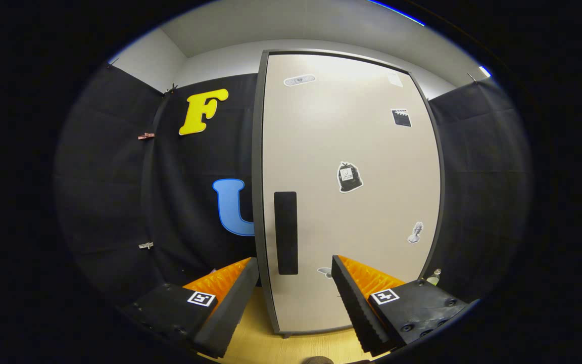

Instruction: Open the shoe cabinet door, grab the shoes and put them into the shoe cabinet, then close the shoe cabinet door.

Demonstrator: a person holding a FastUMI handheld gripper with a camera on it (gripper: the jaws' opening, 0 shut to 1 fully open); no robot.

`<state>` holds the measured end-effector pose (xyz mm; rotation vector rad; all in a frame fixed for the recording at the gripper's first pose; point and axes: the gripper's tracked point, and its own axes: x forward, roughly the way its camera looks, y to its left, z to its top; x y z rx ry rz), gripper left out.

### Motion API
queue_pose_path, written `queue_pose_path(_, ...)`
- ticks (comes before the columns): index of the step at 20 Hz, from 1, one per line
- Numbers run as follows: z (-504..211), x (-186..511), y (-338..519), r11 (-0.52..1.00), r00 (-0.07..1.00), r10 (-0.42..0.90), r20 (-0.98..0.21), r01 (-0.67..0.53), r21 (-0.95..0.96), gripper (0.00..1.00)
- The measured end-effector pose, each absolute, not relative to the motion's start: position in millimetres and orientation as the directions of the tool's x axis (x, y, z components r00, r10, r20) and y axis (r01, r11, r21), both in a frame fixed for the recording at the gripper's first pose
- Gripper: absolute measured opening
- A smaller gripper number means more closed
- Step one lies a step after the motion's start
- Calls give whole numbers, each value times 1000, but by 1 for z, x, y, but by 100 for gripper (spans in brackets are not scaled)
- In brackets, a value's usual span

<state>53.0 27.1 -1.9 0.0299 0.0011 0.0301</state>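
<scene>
The shoe cabinet [351, 192] stands tall in the middle of the picture, a bit to the right. Its door [372, 151] is pale and is shut. A long black handle [286, 232] runs up and down near the door's left edge, in the lower middle of the picture. A few small stickers [349, 177] dot the door. The cabinet stands on a wooden floor [296, 349] at the bottom of the picture.

The gripper [295, 270] is at the bottom middle. Its two fingers [233, 298] are spread wide apart and hold nothing. The handle shows in the gap between the fingertips, just ahead of them. I cannot tell if a finger touches the door.
</scene>
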Motion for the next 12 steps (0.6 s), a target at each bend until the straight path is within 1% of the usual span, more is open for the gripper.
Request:
queue_pose_path(5,-9,94,31,999,1000,13,-8,-12,30,96)
queue_pose_path(6,-11,100,29,999,1000,6,-10,-5,37,95)
queue_pose_path(8,-14,112,30,999,1000,-2,-18,3,52,88)
queue_pose_path(11,-19,125,29,999,1000,-18,-25,20,46,88)
queue_pose_path(12,-18,127,29,999,999,-23,-22,24,45,75)
